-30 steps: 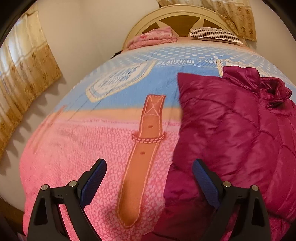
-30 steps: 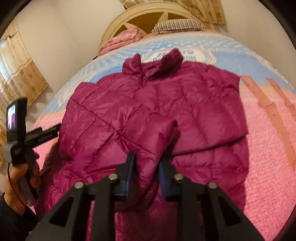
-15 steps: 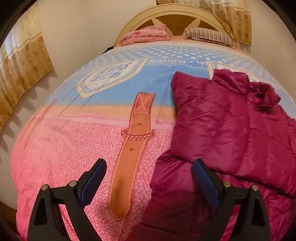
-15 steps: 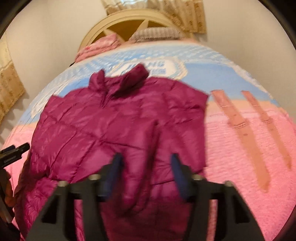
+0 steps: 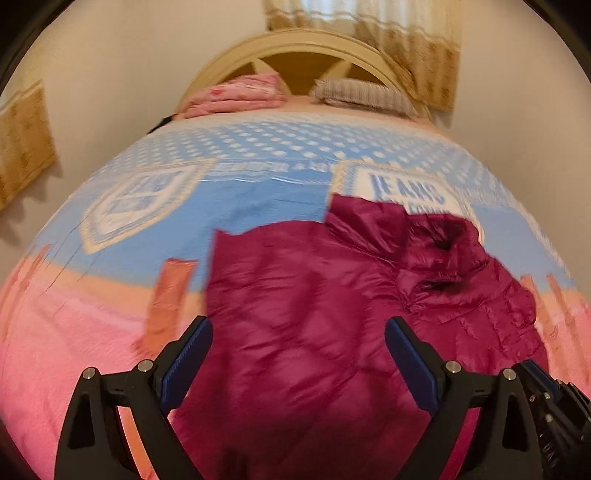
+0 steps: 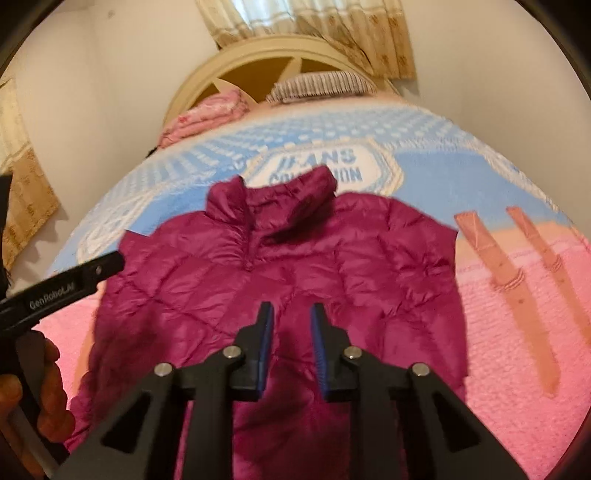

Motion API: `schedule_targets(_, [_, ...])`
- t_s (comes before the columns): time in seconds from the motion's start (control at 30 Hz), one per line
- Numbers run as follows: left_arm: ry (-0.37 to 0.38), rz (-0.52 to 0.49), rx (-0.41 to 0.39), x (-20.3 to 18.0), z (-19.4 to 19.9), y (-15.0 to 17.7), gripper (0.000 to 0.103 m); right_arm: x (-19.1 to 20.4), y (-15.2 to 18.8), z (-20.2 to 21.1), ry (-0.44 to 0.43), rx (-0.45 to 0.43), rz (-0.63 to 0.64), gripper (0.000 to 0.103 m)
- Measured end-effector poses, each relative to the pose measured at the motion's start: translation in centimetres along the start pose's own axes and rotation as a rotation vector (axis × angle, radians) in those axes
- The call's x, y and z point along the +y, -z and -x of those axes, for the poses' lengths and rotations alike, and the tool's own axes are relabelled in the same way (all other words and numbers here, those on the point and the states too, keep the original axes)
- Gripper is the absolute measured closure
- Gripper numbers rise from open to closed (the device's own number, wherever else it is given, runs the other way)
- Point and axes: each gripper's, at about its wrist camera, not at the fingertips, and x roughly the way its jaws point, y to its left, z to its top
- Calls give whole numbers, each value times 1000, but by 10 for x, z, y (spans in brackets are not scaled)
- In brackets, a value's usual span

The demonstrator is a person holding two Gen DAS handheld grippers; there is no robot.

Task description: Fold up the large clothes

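Note:
A magenta quilted puffer jacket lies flat on the bed, collar toward the headboard, its sleeves folded in over the front. My right gripper hovers above the jacket's lower middle. Its jaws are closing to a narrow gap, and nothing is pinched between them. My left gripper stands wide open over the jacket, holding nothing. Its black body and the hand gripping it show at the left edge of the right wrist view. The right gripper's body shows at the lower right of the left wrist view.
The jacket rests on a pink and blue bedspread with printed belt straps. A folded pink blanket and a striped pillow lie against the cream headboard. Curtains hang behind, and walls run close along both sides.
The right gripper let go of the sleeve it pinched, opened wide, then narrowed again as it lifted back. The left gripper swung right, from over bare bedspread to over the jacket.

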Motion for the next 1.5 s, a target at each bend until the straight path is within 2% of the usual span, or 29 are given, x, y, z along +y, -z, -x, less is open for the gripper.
schedule_targets(0.2, [-104,-31,92,-1,-74,0,8,-13,6,-26,37,21,4,83])
schedule_targets(0.3, [-93,1,119,10,-94,10,8,-12,7,-41,59,31,38,85])
schedule_targets(0.4, [-117,-32,85,6,-94,18,7,-13,12,-55,75,52,60,86])
schedule_targets(0.5, [-132,-41,86,3,-97,20,6,-18,16,-61,75,58,42,88])
schedule_targets(1.5, [-131,-24,95,6,-102,22,3,-14,18,-68,103,58,67,88])
